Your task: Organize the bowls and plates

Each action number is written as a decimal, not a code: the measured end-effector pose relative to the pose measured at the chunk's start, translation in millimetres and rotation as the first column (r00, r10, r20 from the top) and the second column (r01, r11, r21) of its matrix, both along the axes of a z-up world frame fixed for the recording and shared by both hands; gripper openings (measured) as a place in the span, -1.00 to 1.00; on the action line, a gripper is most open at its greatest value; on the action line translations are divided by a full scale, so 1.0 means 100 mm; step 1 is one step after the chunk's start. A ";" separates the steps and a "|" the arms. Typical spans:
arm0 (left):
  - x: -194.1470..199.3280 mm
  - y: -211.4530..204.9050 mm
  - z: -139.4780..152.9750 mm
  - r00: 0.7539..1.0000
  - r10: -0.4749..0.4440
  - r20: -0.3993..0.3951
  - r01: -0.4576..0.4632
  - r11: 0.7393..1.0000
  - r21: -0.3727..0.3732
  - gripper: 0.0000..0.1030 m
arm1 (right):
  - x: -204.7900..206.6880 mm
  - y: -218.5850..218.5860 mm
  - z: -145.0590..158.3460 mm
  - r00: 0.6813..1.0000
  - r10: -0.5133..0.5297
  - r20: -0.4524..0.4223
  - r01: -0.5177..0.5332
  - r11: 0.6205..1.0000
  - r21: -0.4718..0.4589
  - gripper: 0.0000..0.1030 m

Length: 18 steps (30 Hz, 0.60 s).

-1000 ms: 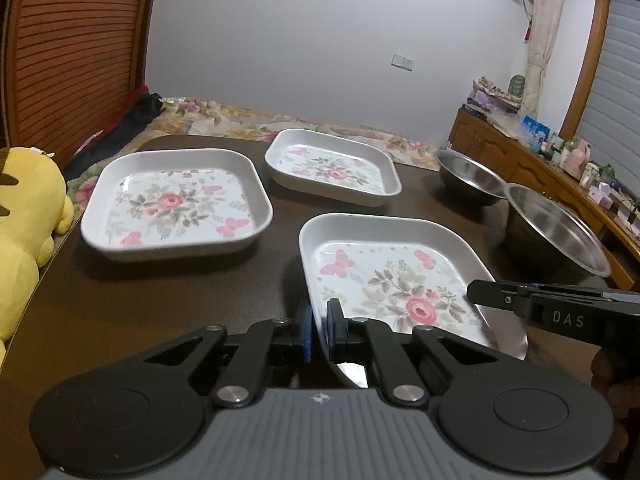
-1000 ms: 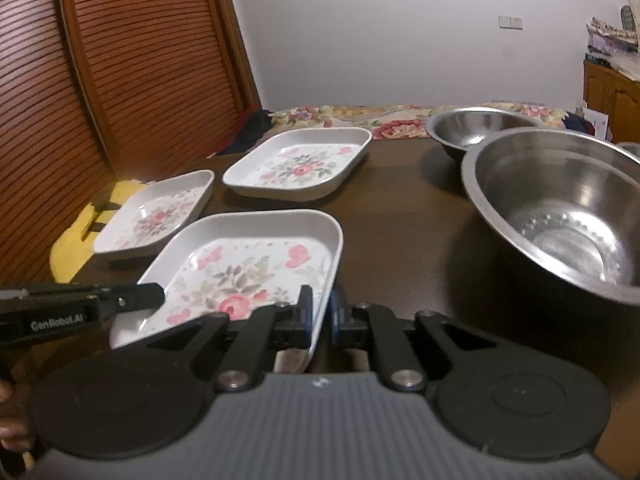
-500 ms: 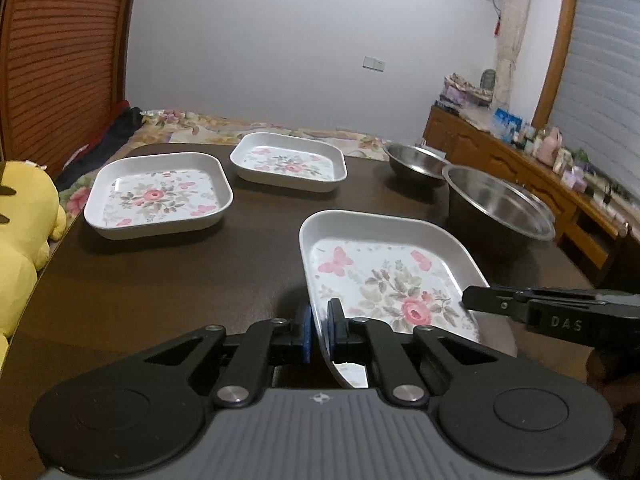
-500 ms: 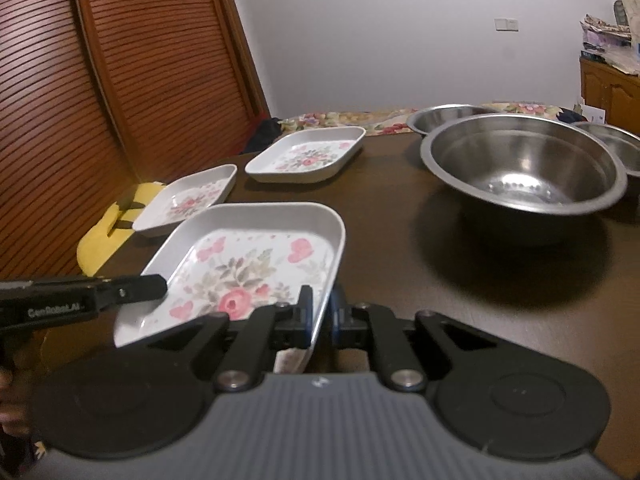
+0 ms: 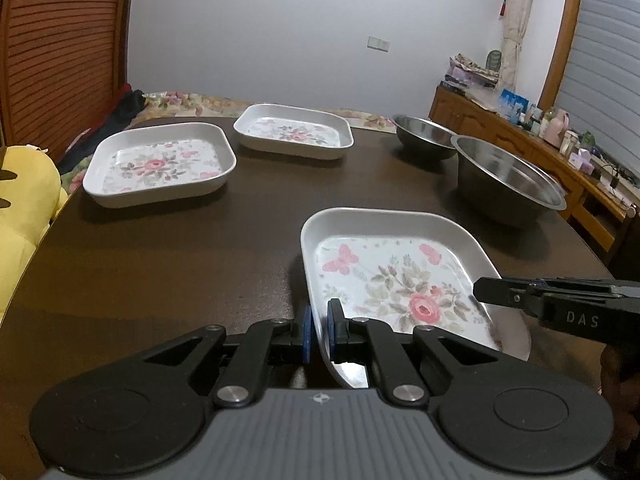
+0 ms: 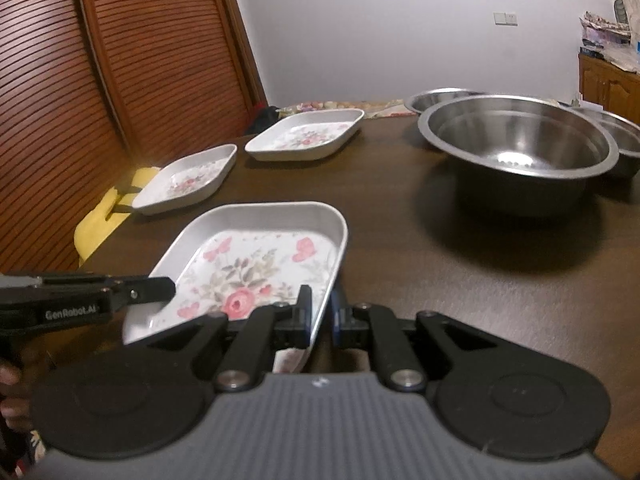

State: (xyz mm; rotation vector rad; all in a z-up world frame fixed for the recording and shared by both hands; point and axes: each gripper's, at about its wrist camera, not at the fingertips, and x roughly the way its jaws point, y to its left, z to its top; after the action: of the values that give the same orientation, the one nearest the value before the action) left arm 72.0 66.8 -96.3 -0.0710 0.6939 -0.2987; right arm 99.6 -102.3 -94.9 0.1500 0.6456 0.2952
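Note:
A white floral plate [image 5: 392, 276] is held over the dark table [image 5: 180, 256] by both grippers. My left gripper [image 5: 319, 330] is shut on its left rim. My right gripper [image 6: 320, 314] is shut on its right rim; the plate shows there too [image 6: 256, 260]. Two more floral plates lie farther back: one at the left [image 5: 160, 164] and one behind it [image 5: 294, 136]. A large steel bowl [image 6: 520, 152] stands at the right, with a smaller steel bowl [image 5: 424, 136] behind it and another [image 6: 624, 140] at its right.
A yellow plush toy [image 5: 24, 192] sits at the table's left edge. A slatted wooden door [image 6: 100, 80] stands at the left. A wooden sideboard [image 5: 560, 152] with small items runs along the right wall. A floral cloth [image 5: 192, 102] lies past the table's far edge.
The held plate has come back toward the near edge with both grippers still shut on it; the other plates and the bowls now lie farther off.

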 end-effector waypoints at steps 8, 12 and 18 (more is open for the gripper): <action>0.01 -0.01 0.00 1.000 0.006 0.002 -0.006 1.000 0.003 -0.83 | -0.04 0.03 -0.03 1.000 0.003 0.024 -0.002 1.000 -0.026 -0.75; 0.01 -0.01 -0.01 1.000 0.014 0.008 -0.014 1.000 0.008 -0.75 | -0.04 0.03 -0.03 1.000 0.005 0.030 -0.004 0.999 -0.041 -0.75; 0.01 0.03 0.00 0.999 0.033 0.012 -0.033 0.999 0.009 -0.50 | -0.04 0.02 -0.04 0.999 -0.008 0.043 0.010 0.999 -0.037 -0.70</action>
State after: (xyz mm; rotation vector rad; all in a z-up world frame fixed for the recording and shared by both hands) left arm 73.5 70.0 -96.2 -0.0715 0.6813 -0.2640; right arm 95.6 -100.3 -98.8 0.1107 0.6073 0.2771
